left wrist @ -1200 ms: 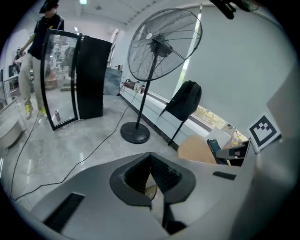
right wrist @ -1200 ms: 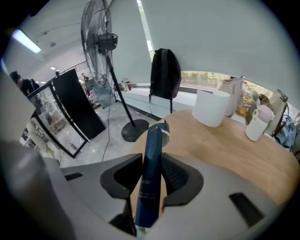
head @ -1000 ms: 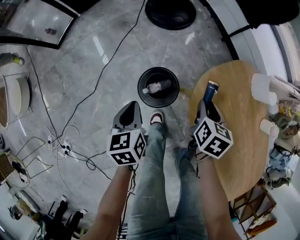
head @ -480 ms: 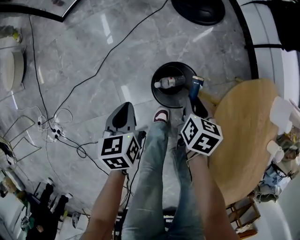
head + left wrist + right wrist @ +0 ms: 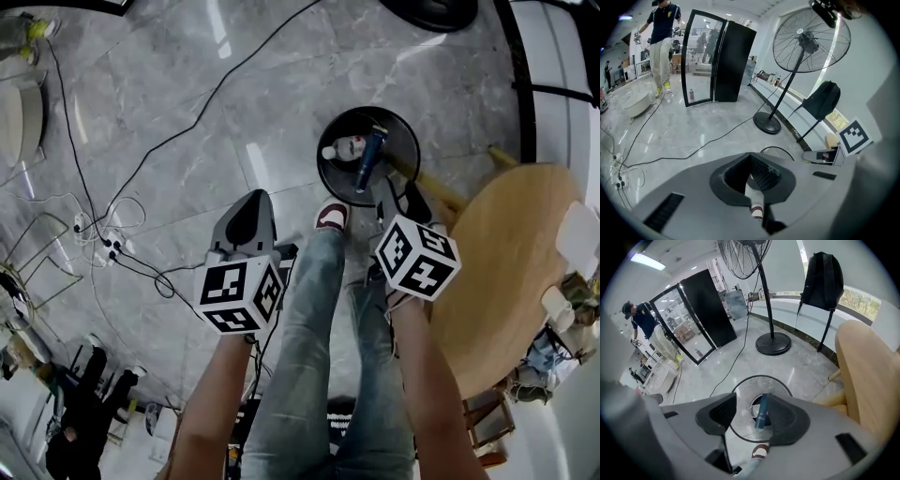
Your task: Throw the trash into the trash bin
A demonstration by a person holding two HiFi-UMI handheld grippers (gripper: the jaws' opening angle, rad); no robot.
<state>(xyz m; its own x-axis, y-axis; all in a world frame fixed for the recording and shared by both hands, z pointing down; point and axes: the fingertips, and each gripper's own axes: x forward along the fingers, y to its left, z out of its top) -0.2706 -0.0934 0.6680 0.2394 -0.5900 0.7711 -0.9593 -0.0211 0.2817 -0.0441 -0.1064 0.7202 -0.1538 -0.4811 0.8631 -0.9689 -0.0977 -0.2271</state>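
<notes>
In the round black trash bin [image 5: 330, 173], at 12 o'clock from the person's shoe [image 5: 330, 217], a blue tube [image 5: 367, 159] lies by a clear plastic bottle [image 5: 345, 147]. The right tongs [image 5: 403, 199] have just been spreading and pinch nothing. The left tongs [image 5: 251, 202] are pressed together.

A blue bottle [image 5: 367, 159] and a clear bottle [image 5: 342, 148] are seen inside the black bin [image 5: 323, 173]. The right gripper [image 5: 397, 195] is held just beside its rim, and its jaws have just been opening, with the blue bottle clear of them. The left gripper [image 5: 248, 214] is held over grey floor [image 5: 169, 112].
</notes>
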